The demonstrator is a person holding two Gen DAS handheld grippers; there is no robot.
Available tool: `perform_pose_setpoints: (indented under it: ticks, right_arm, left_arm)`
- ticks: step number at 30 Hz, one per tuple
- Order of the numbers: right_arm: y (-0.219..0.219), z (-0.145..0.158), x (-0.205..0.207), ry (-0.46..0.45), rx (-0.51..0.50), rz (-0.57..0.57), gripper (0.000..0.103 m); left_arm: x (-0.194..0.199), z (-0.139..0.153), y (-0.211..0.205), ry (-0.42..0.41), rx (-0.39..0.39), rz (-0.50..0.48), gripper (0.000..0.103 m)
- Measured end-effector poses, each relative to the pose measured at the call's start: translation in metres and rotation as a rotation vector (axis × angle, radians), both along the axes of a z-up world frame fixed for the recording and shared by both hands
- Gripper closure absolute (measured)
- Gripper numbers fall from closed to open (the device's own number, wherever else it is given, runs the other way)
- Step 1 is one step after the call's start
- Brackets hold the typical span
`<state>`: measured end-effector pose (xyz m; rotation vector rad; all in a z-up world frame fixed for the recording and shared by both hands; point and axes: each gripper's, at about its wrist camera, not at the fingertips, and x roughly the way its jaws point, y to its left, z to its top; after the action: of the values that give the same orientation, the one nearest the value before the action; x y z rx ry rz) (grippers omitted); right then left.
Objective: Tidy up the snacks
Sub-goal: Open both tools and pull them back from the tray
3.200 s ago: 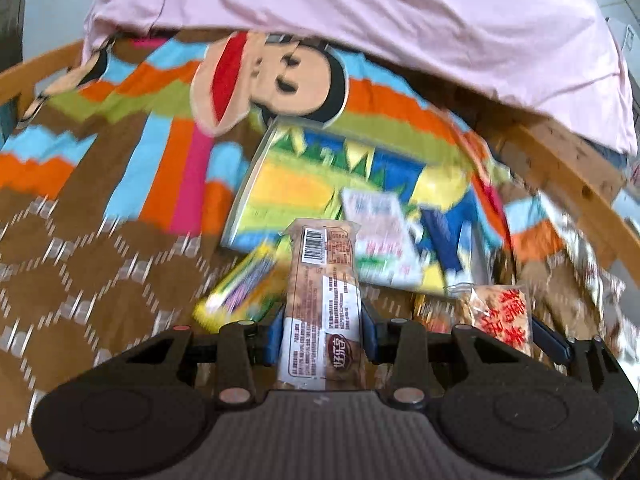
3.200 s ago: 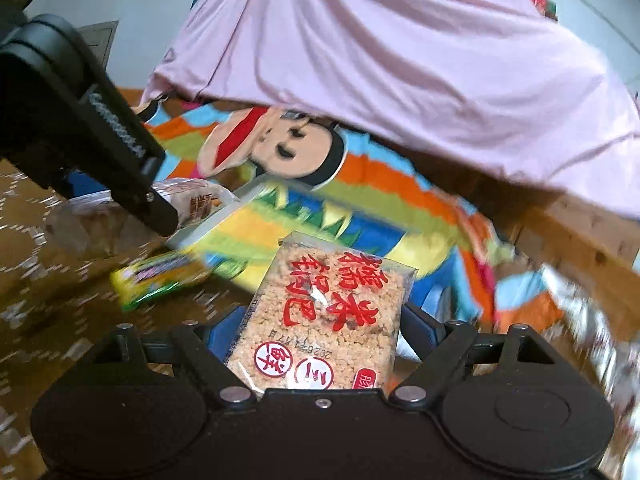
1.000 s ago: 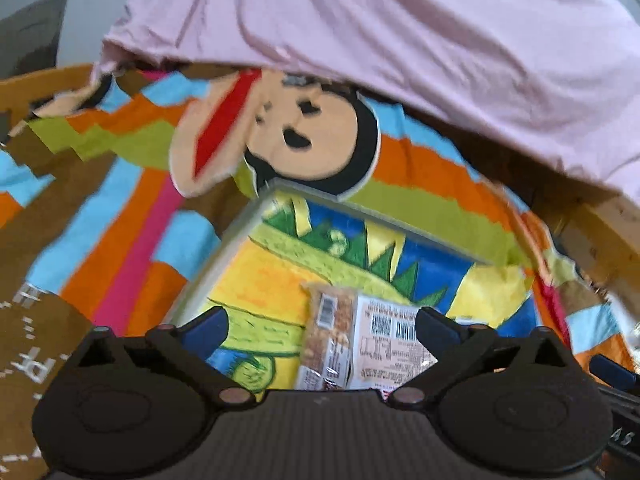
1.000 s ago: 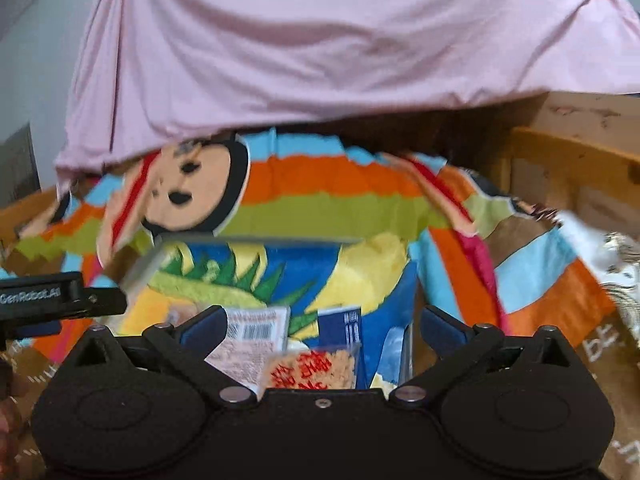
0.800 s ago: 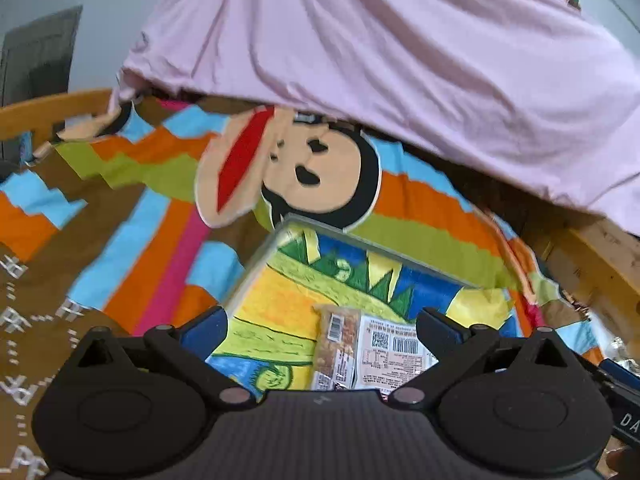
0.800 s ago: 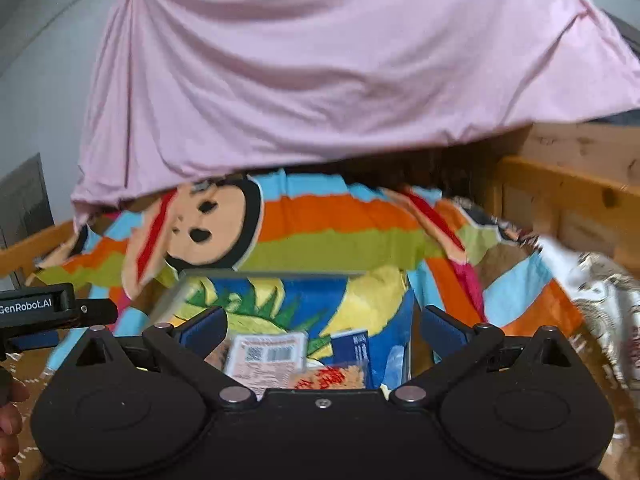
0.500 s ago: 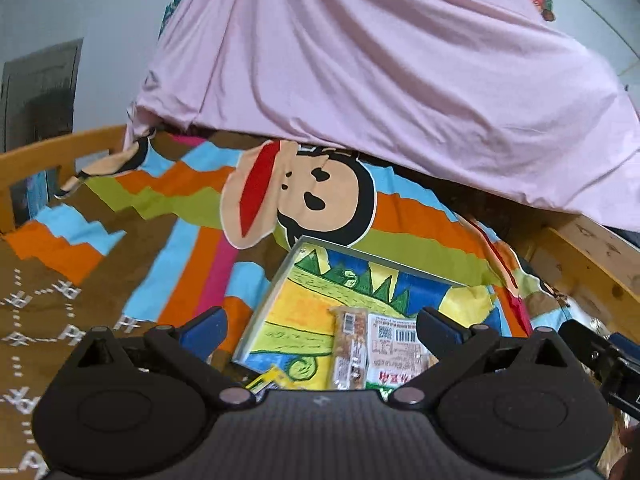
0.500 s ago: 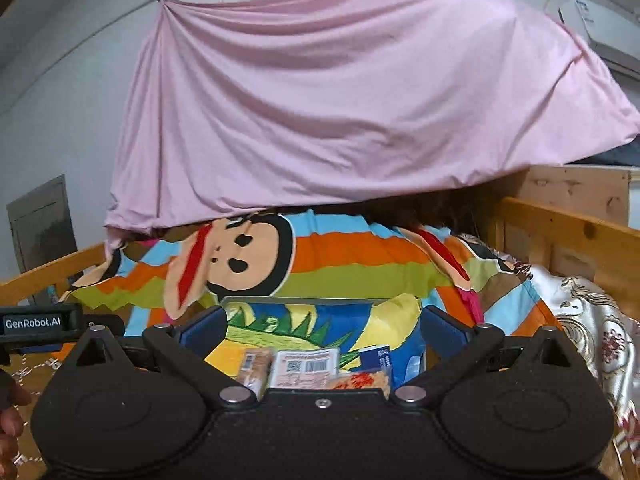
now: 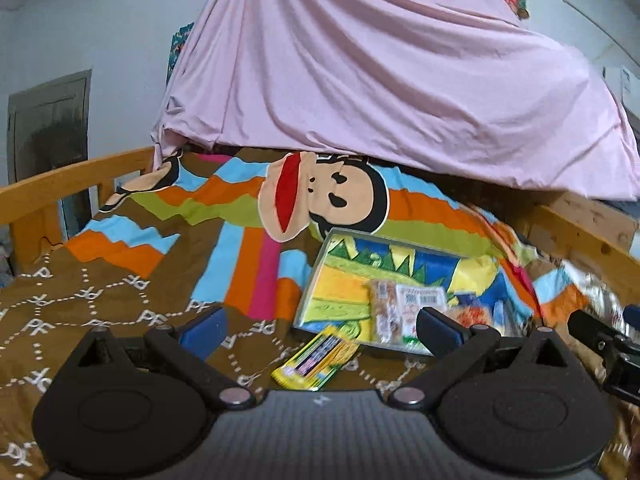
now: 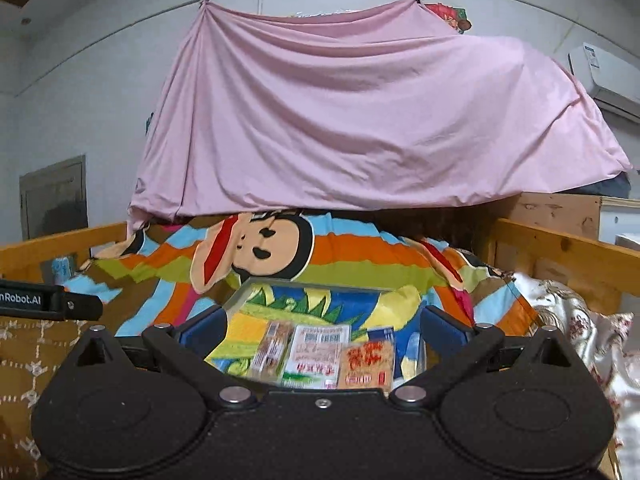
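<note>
A colourful cartoon-printed tray lies on the bed. In it lie side by side a brown snack bar, a white barcode packet and a rice-cracker pack with red characters. A yellow-green snack packet rests on the brown cover just in front of the tray. My left gripper is open and empty, held back above the yellow packet. My right gripper is open and empty too, hovering behind the tray.
A striped blanket with a monkey face covers the bed. A pink sheet hangs over the far end. Wooden rails bound both sides. A shiny floral quilt lies at the right.
Both grippers let go of their packs into the tray, then drew back and up. The tray now looks smaller and farther, and the yellow-green packet has come into the left view.
</note>
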<state>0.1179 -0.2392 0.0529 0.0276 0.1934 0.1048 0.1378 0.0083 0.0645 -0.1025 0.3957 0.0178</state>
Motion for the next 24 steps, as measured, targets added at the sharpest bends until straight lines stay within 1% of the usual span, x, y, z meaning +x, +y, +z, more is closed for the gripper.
perform_pose_setpoints:
  ticks: [4,10,13,19,24]
  right_arm:
    - [0.009,-0.010,-0.020,0.035,-0.009,0.005,0.001]
    - [0.028,-0.028,-0.040,0.135,-0.047,0.031,0.001]
    - [0.037,-0.038,-0.044,0.194,-0.056,0.044,0.001]
    - [0.052,-0.057,-0.037,0.296,-0.097,0.075,0.001]
    - [0.051,-0.068,-0.025,0.368,-0.082,0.062,0.001]
  left_arm:
    - [-0.020,-0.010,0.008,0.014,0.048,-0.007,0.000]
    - [-0.038,-0.031,0.024,0.069,0.054,-0.010,0.000]
    - [-0.042,-0.044,0.027,0.097,0.080,-0.023,0.000]
    - [-0.039,-0.062,0.023,0.147,0.127,-0.066,0.000]
    - [-0.034,-0.071,0.022,0.174,0.160,-0.090,0.000]
